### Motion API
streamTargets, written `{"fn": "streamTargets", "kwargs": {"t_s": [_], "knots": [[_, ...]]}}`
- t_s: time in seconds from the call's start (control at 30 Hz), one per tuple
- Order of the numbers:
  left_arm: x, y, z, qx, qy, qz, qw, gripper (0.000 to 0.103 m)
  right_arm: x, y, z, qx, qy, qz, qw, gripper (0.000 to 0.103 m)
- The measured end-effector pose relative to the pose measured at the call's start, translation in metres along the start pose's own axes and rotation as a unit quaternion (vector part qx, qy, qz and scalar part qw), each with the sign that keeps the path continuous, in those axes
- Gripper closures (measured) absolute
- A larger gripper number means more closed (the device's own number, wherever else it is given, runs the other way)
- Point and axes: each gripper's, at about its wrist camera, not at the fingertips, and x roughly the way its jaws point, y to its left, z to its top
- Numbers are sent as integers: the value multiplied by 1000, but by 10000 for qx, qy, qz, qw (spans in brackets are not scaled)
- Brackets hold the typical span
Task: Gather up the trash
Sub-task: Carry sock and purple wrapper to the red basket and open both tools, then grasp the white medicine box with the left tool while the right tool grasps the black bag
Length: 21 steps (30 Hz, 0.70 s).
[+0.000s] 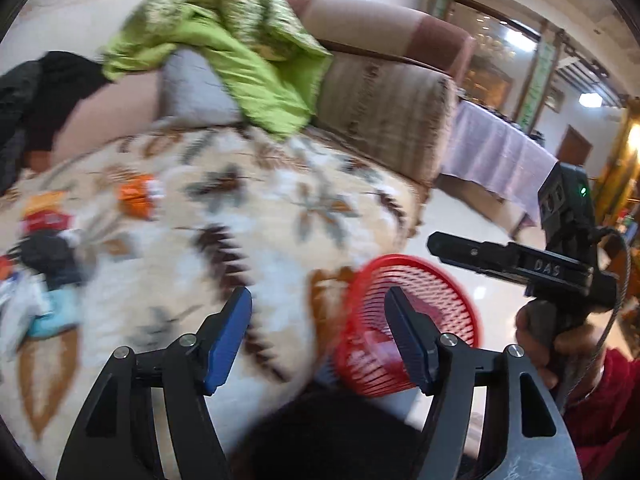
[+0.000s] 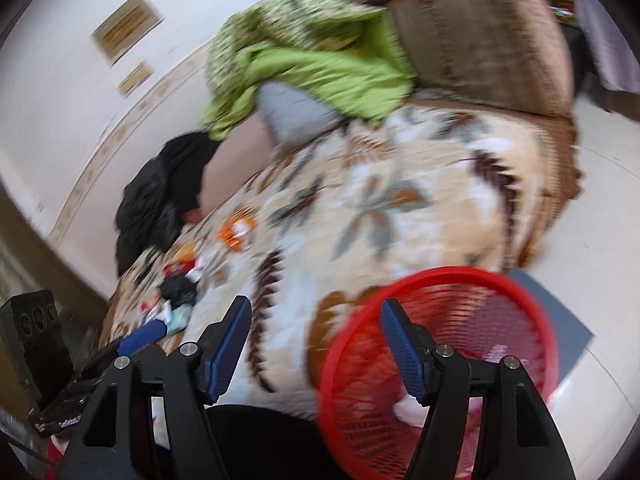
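My left gripper (image 1: pixel 320 340) has its fingers spread apart with nothing between them, and my right gripper (image 2: pixel 316 344) is the same, wide and empty. The red mesh basket (image 2: pixel 460 280) stands on the floor against the edge of the floral blanket (image 1: pixel 260 216). The trash (image 1: pixel 44 248), a blurred heap of wrappers, lies on the blanket's far left side, well apart from the basket.

Left claw (image 1: pixel 318 338): black frame, silver screws, blue ribbed pads (image 1: pixel 228 338). Right claw (image 2: pixel 316 344): same build. Seen to the right of the left claw: "DAS" lettering on the right tool's black bar, grey cable, red sleeve (image 1: pixel 608 404).
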Motion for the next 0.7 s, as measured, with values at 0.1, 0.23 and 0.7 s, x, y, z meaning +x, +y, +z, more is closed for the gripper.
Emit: {"fn": "streamTargets", "kwargs": {"t_s": [0.1,0.23,0.7], "knots": [[-20,41,-11,-208,-90,413,9989,35,28,37,-2,-368,236,260,9987,31],[-49,110,-29,-649,-296,1300,9890,35,60,77,-8,-775,501,548,9942,31],[-30,211,-62,212,255,3762,9259,33,149,158,-31,-1270,983,959,9824,30]]}}
